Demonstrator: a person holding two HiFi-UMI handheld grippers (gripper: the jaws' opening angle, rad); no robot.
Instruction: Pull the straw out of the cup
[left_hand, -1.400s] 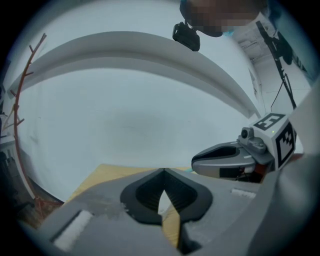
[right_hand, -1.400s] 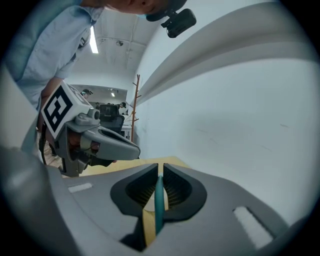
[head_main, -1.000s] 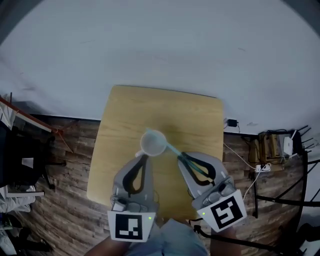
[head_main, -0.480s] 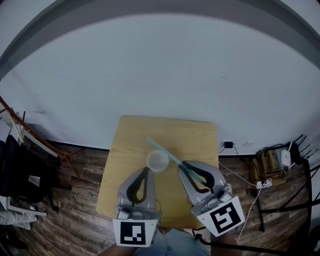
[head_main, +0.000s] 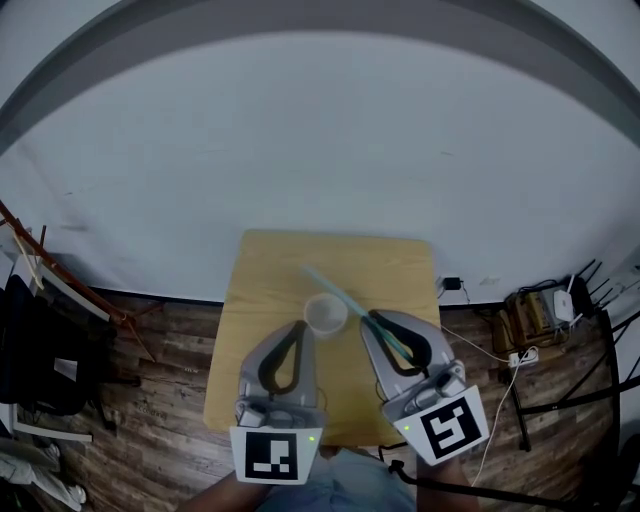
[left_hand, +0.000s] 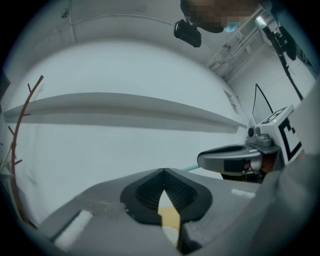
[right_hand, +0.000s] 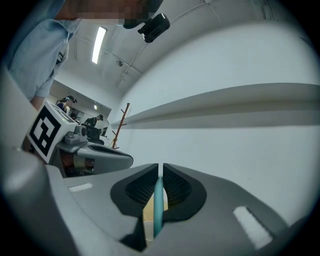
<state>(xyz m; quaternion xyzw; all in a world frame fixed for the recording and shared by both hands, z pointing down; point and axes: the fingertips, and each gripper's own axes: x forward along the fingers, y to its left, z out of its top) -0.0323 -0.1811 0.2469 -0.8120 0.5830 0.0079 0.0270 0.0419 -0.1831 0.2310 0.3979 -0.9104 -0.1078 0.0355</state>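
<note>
two grippers sit side by side over the small wooden table (head_main: 255, 290) in my head view, both pointing away from me toward the white wall (head_main: 320, 150). the right gripper (head_main: 373, 320) has the teal straw (head_main: 335, 291) running through the narrow slot between its jaws. in the right gripper view the ribbed pads sit on both sides of it, and the jaws are closing on it. from that grip the straw slants up and to the left, passes the upper right of the cup (head_main: 325, 314) and ends beyond it over bare table top, so as far as i can read it the far end is outside the cup. the cup is pale and round, seen from above near the middle of the table, between the two sets of jaw tips. the left gripper (head_main: 300, 327) has its jaw tips brought together. in the left gripper view they meet at a point and i see nothing pinched there, only table colour and a pale curve lower in the gap. in the head view its tips lie right at the cup's lower left edge, and i cannot tell whether they touch it. dark wooden floor (head_main: 170, 400) surrounds the table.
</note>
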